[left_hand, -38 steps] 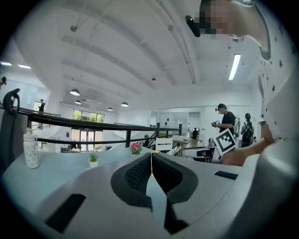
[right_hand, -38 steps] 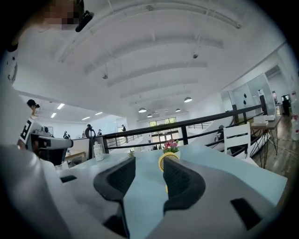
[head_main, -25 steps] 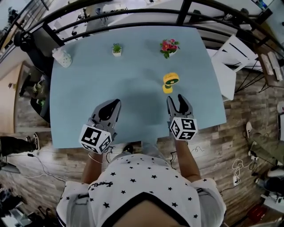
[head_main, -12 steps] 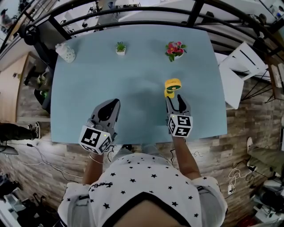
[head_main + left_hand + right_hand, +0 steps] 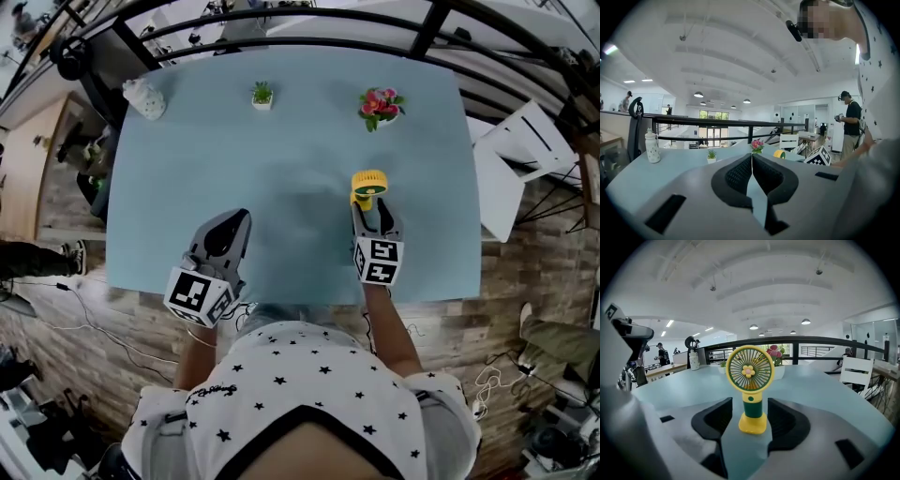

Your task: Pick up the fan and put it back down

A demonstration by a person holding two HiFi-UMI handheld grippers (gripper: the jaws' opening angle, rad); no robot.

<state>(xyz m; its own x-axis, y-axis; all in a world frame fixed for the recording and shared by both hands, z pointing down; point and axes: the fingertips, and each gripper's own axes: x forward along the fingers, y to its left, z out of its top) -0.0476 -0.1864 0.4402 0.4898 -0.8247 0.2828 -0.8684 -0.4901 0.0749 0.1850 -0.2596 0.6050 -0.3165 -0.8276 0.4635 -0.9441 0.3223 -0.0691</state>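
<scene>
On the pale blue worktop (image 5: 281, 178) the yellow-and-green fan (image 5: 751, 390) stands upright. Its stem sits between the fingers (image 5: 785, 420) of the right gripper (image 5: 373, 217), which have just been spreading and, as far as I can see, do not touch it. The approach looks done. Next should come a squeeze on the green stem above the foot, then a straight lift. Well off to the fan's left, the left gripper (image 5: 227, 232) idles, fingers pressed together.

The person wears a white short-sleeved shirt (image 5: 309, 370) dotted with small black stars. The left gripper (image 5: 240, 219) and right gripper (image 5: 373, 210) have grey shells, black textured pads (image 5: 737, 177) and a black-and-white marker cube (image 5: 379, 262) each.
</scene>
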